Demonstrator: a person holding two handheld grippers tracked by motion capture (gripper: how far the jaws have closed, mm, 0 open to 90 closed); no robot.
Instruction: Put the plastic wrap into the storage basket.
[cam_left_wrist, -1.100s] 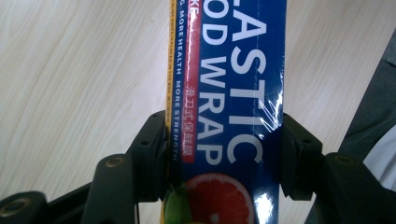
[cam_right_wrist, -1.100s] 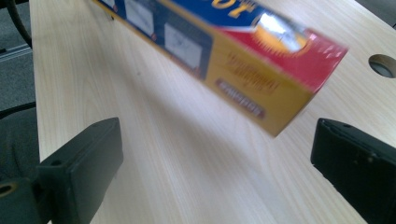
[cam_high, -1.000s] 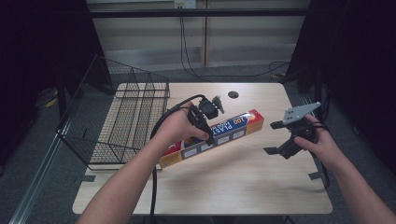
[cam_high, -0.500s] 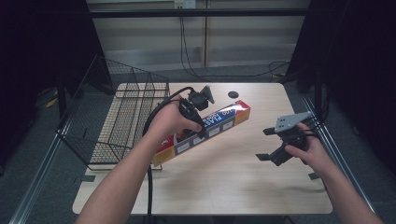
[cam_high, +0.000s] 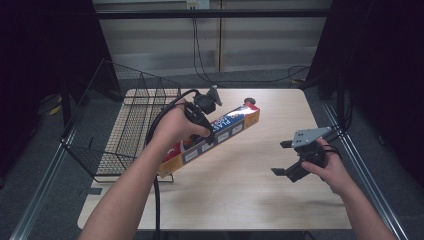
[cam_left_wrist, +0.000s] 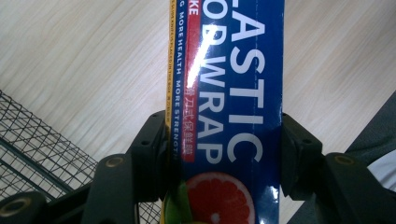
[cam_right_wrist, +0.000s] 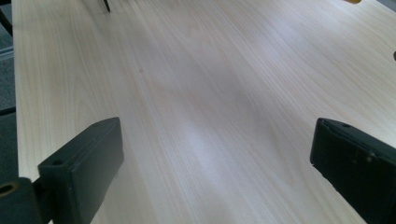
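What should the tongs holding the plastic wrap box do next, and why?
Probably carry it a little further toward the wire basket and lower the near end in. The left tongs are shut on the plastic wrap box, which is lifted and tilted, its near end already by the basket's edge. The right tongs hang open over the table, holding nothing.

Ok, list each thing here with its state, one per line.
Wrap box: closed, tilted, clamped in the left gripper.
Left gripper: shut on the wrap box.
Right gripper: open, holding nothing, above the table.
Basket: nothing visible inside.
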